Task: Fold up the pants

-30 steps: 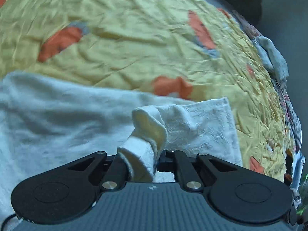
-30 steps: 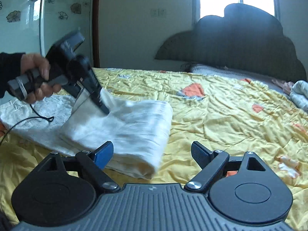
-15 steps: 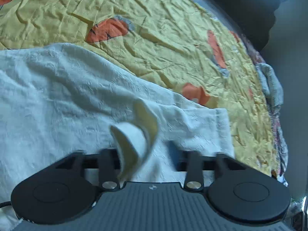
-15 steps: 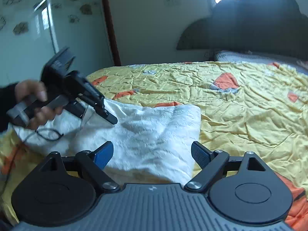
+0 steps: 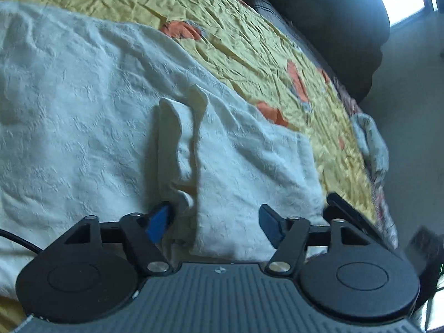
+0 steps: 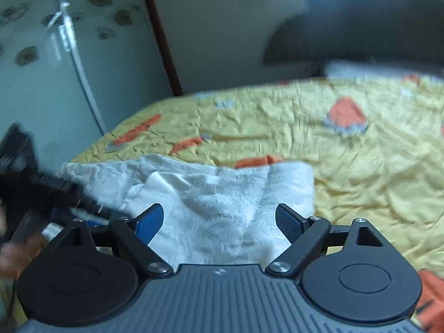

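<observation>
1. The pants [image 5: 83, 116] lie partly folded on the yellow bedspread [image 5: 249, 44], a white textured slab running from the near left toward the far right, its square end [image 6: 291, 177] out on the bed.
2. In the left wrist view the cloth fills the ground straight ahead of and under the left gripper [image 5: 213, 216]. A raised ridge of cloth [image 5: 180, 138] stands up from the slab and runs away from the jaws, along their line of sight.
3. The near end of that ridge sits against the left blue pad [image 5: 158, 222]. The other pad is well clear of it.
4. The left jaws stand about half apart and are closing. The ridge lies between them but is not pinched, so nothing is gripped.
5. The right gripper [image 6: 219, 222] looks over the near edge of the same slab, which lies straight ahead and just below its jaws. The slab's long edge runs across that view.
6. The right jaws are wide apart and hold nothing. Cloth shows between the pads but they do not press on it.
7. My reading: the left gripper is the nearer to a hold, since the ridge already stands in its gap. The right would have to drop onto the near edge first.
8. The left gripper shows blurred at the left edge of the right wrist view, close beside the right one.
</observation>
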Action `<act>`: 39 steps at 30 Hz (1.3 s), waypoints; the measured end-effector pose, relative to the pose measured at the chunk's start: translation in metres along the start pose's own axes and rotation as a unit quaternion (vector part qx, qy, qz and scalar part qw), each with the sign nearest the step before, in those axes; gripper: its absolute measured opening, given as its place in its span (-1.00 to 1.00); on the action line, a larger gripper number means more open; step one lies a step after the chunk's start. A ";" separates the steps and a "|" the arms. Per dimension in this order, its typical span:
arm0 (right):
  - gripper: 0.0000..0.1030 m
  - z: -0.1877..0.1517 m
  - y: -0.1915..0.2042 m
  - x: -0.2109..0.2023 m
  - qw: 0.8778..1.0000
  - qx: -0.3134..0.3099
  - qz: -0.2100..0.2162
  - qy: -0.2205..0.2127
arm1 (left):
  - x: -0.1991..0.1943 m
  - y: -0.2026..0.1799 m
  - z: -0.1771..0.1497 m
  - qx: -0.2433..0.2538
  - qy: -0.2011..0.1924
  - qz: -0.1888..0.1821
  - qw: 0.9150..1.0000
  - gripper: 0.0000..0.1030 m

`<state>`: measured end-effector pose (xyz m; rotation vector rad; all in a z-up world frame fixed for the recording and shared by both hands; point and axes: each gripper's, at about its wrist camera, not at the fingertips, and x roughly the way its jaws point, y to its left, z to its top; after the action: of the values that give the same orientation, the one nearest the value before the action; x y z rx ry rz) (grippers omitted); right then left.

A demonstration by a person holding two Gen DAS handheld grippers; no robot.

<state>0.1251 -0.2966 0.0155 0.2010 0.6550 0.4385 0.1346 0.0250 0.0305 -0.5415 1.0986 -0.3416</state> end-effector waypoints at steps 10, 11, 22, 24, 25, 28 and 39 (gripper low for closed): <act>0.80 -0.032 0.019 0.031 0.993 -0.092 -0.052 0.053 | -0.016 -0.031 -0.001 0.163 -0.010 0.065 0.984 -0.59; 0.81 -0.032 0.016 0.030 0.994 -0.086 -0.045 0.051 | -0.015 -0.034 -0.002 0.175 -0.009 0.075 0.982 -0.59; 0.83 0.036 -0.048 0.010 0.993 0.105 0.046 -0.021 | -0.051 -0.047 0.016 0.155 -0.115 0.059 0.979 0.00; 0.83 0.049 -0.067 0.027 0.981 0.178 0.078 -0.018 | -0.040 -0.057 0.017 0.155 -0.160 0.041 0.974 0.53; 0.83 0.053 -0.074 0.038 0.973 0.209 0.093 -0.012 | -0.028 -0.061 0.017 0.157 -0.172 0.045 0.972 0.56; 0.83 0.058 -0.087 0.074 0.955 0.270 0.119 0.033 | 0.020 -0.064 0.021 0.166 -0.145 0.063 0.973 0.53; 0.59 0.044 -0.114 0.098 0.941 0.307 0.137 0.029 | 0.067 -0.056 0.010 0.227 -0.113 0.122 0.959 0.49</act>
<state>0.2592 -0.3553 -0.0398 0.8838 0.8140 0.4979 0.1725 -0.0529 0.0156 -0.0312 0.8170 -0.2954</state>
